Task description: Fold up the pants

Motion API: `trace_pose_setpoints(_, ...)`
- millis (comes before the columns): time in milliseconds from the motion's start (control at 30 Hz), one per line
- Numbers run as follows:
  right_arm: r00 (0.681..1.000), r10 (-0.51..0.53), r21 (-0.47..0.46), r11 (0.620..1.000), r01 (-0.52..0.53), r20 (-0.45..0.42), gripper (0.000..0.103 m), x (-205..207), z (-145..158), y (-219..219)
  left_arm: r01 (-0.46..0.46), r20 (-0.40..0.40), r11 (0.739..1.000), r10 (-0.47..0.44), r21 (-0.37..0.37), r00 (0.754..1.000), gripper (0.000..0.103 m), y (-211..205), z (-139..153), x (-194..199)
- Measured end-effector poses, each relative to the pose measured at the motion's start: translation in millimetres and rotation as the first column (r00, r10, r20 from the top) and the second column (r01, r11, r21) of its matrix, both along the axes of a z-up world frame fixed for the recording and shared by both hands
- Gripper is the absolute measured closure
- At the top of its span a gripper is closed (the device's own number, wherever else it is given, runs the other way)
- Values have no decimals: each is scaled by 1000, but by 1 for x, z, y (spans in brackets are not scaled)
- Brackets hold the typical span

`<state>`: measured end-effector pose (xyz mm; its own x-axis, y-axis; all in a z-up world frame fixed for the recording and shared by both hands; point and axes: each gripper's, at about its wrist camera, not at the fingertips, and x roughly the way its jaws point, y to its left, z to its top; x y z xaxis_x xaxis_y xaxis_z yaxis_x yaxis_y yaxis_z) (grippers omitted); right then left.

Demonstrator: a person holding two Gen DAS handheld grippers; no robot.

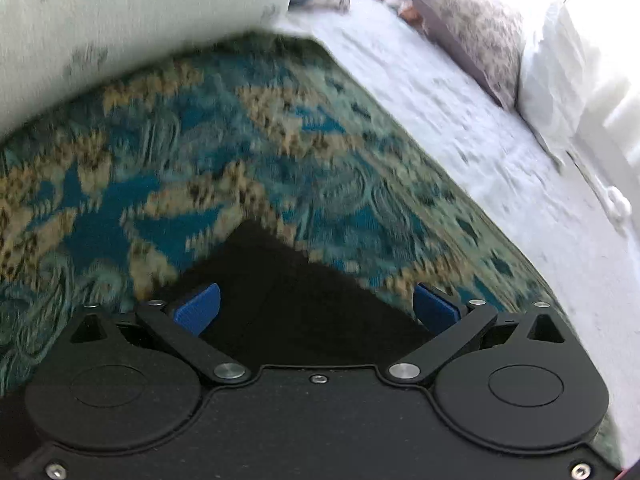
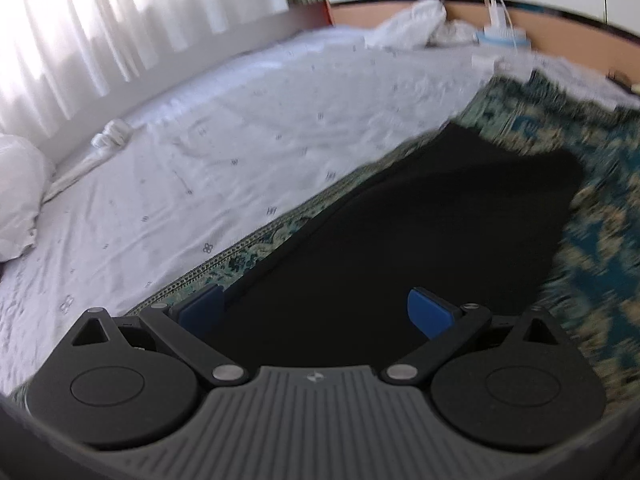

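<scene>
Black pants (image 2: 420, 232) lie flat on a teal and gold patterned cloth (image 2: 600, 248) on a bed. In the right wrist view they stretch away from my right gripper (image 2: 316, 312), which is open with its blue pads spread wide just above the near end of the pants. In the left wrist view a corner of the black pants (image 1: 296, 292) shows between the blue pads of my left gripper (image 1: 316, 308), which is open and hovers over that corner. The patterned cloth (image 1: 240, 152) fills the view beyond it.
A white sheet (image 2: 200, 152) covers the bed beside the patterned cloth. A floral pillow (image 1: 472, 32) and a white pillow (image 1: 560, 72) lie at the far right in the left view. A pale floral blanket (image 1: 100, 20) rises at the upper left. White curtains (image 2: 100, 20) hang beyond the bed.
</scene>
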<state>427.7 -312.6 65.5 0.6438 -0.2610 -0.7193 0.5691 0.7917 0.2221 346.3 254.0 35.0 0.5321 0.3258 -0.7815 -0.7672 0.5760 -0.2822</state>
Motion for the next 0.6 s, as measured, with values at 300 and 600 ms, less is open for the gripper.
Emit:
trace_pose_setpoints(300,992,-63,-177,983,44,-107,0,70,-35,32,-73,-151,978,104,195,983,0,-28,-18,39)
trace_pose_setpoints(600,962,-175,-222,967,128,-210,0,89,-57,32,-115,-216,963,169,242,962,0,-33,-24,55)
